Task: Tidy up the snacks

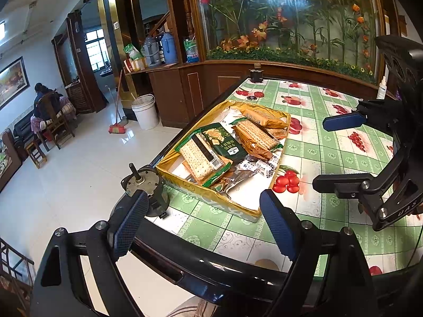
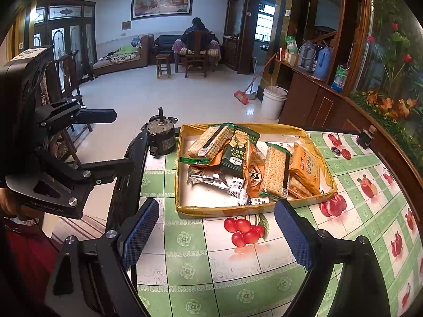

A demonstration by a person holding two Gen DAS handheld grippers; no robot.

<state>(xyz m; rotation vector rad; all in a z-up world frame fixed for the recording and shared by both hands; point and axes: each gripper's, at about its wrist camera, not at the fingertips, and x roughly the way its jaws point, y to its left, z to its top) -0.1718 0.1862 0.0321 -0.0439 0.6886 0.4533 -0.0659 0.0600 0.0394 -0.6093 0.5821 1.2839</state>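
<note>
A shallow yellow cardboard tray (image 1: 208, 196) (image 2: 227, 211) sits near the table's corner and holds several snack packs: cracker packs (image 1: 198, 155) (image 2: 276, 171), a dark green pack (image 1: 224, 142) (image 2: 236, 155), orange packs (image 1: 264, 117) (image 2: 306, 171), a silver pouch (image 2: 208, 179) and small wrapped candies (image 1: 260, 166) (image 2: 238, 187). My left gripper (image 1: 205, 224) is open and empty, just short of the tray's near edge. My right gripper (image 2: 216, 233) is open and empty, above the tablecloth in front of the tray. Each gripper shows in the other's view: the right gripper (image 1: 335, 150) and the left gripper (image 2: 116, 140).
The table has a green checked fruit-print cloth (image 2: 211, 277) and a dark raised rim (image 1: 211, 261). A small motor (image 1: 145, 185) (image 2: 161, 137) stands at the corner beside the tray. A small dark object (image 1: 256, 75) (image 2: 366, 136) stands at the far edge. White tiled floor lies beyond.
</note>
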